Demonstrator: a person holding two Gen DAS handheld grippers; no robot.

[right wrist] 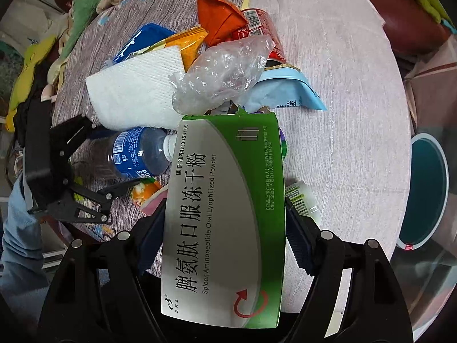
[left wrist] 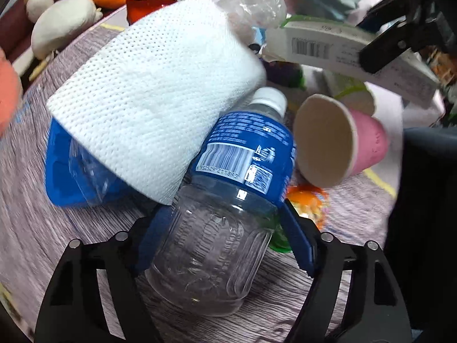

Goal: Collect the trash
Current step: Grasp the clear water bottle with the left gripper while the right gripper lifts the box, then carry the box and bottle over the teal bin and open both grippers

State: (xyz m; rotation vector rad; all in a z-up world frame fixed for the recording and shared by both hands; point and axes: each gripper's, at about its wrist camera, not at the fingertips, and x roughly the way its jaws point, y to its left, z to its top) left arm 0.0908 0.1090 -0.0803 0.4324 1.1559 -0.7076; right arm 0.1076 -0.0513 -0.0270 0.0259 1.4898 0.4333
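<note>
My left gripper (left wrist: 220, 228) is shut on an empty plastic bottle (left wrist: 225, 200) with a blue label and white cap, above the table. The bottle (right wrist: 140, 151) and the left gripper (right wrist: 114, 157) also show in the right wrist view. My right gripper (right wrist: 225, 228) is shut on a green and white medicine box (right wrist: 225, 214); that box (left wrist: 342, 48) and gripper (left wrist: 388, 43) show at the upper right of the left wrist view. A white paper towel (left wrist: 160, 108) lies over a blue plastic tray (left wrist: 74, 171). A pink paper cup (left wrist: 342, 140) lies on its side.
A crumpled clear plastic bag (right wrist: 225, 68), an orange wrapper (right wrist: 220, 17), a red packet (right wrist: 262, 28) and a light blue pouch (right wrist: 285, 91) lie piled on the table (right wrist: 342, 85). A teal bin (right wrist: 425, 188) stands at the right. Plush toys (left wrist: 65, 23) lie beyond the table's edge.
</note>
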